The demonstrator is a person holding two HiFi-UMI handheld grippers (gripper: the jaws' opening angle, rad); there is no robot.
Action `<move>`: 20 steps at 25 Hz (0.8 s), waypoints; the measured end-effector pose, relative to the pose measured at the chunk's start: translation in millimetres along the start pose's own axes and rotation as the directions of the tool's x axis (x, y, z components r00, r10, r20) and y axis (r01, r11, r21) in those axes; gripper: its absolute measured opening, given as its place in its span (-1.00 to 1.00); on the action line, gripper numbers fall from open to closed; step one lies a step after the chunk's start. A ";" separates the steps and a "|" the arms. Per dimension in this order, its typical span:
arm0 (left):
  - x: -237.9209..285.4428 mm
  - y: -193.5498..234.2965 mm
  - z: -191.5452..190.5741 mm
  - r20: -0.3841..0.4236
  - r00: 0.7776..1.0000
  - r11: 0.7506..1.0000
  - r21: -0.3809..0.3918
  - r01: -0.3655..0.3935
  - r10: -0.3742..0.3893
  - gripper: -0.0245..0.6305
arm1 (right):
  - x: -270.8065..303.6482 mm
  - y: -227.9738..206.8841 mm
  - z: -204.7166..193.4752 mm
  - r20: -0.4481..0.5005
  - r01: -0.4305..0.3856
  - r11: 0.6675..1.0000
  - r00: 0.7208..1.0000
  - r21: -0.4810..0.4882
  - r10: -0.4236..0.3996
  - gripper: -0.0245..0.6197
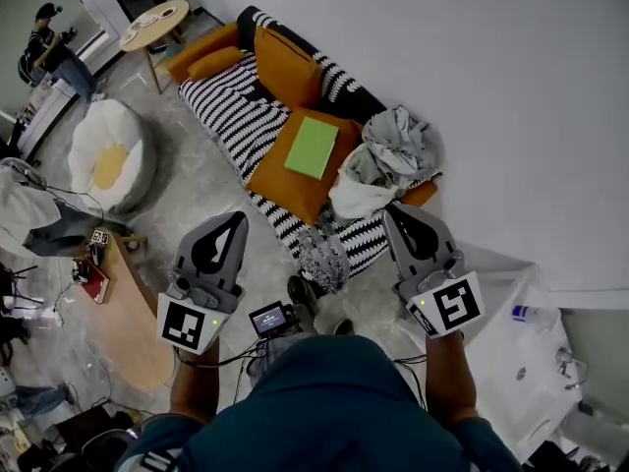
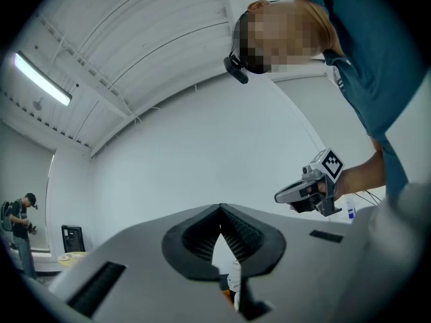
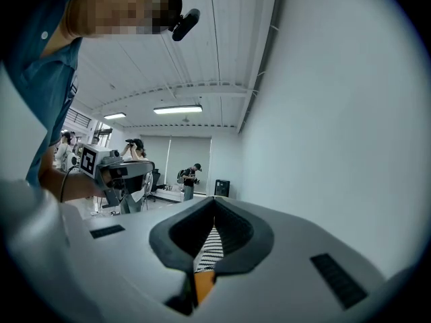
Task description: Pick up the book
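One striped sofa (image 1: 231,116) lies ahead of both pairs of fingertips. On it, an orange cushion (image 1: 295,187) and a heap of clothes (image 1: 388,155) sit side by side. The green book (image 1: 312,147) rests flat on the cushion, well beyond the fingers. The left gripper (image 1: 239,219) and right gripper (image 1: 393,209) have their fingers pressed together, empty. Past their jaws, the gripper views show only slivers of stripe and orange.

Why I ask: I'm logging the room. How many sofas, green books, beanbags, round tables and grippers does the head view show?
sofa: 1
green book: 1
beanbag: 1
round table: 1
grippers: 2 (left gripper, right gripper)
Total: 6
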State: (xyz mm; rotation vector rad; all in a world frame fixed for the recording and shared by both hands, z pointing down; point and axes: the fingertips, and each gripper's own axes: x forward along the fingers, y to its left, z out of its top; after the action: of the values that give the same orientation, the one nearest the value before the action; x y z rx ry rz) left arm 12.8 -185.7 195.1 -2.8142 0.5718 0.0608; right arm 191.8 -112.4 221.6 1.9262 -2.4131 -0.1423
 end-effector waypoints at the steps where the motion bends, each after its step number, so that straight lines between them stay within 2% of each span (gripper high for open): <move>1: 6.7 10.3 -2.3 0.013 1.000 1.000 -0.004 0.010 -0.010 -0.92 | 9.5 -2.8 0.7 -0.003 0.011 1.000 1.000 -0.006 -0.011 -0.89; 5: 25.2 47.8 -9.4 0.054 0.998 0.999 -0.023 0.044 -0.042 -0.92 | 46.9 -10.3 -0.2 -0.020 0.051 0.999 0.998 -0.007 -0.051 -0.89; 12: 43.9 104.1 -34.7 0.078 0.993 0.994 -0.059 0.091 -0.087 -0.92 | 104.5 -18.0 -13.3 -0.067 0.104 0.995 0.992 -0.010 -0.104 -0.89; 20: 63.6 132.2 -59.0 0.070 0.991 0.989 -0.090 0.121 -0.115 -0.92 | 150.1 -33.1 -37.9 -0.112 0.119 0.993 0.987 0.010 -0.117 -0.89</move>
State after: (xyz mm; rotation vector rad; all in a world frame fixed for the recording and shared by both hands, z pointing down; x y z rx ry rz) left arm 19.3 -342.7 212.6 -2.9187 0.3960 0.1585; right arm 194.3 -267.5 253.2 2.0262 -2.2391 -0.0178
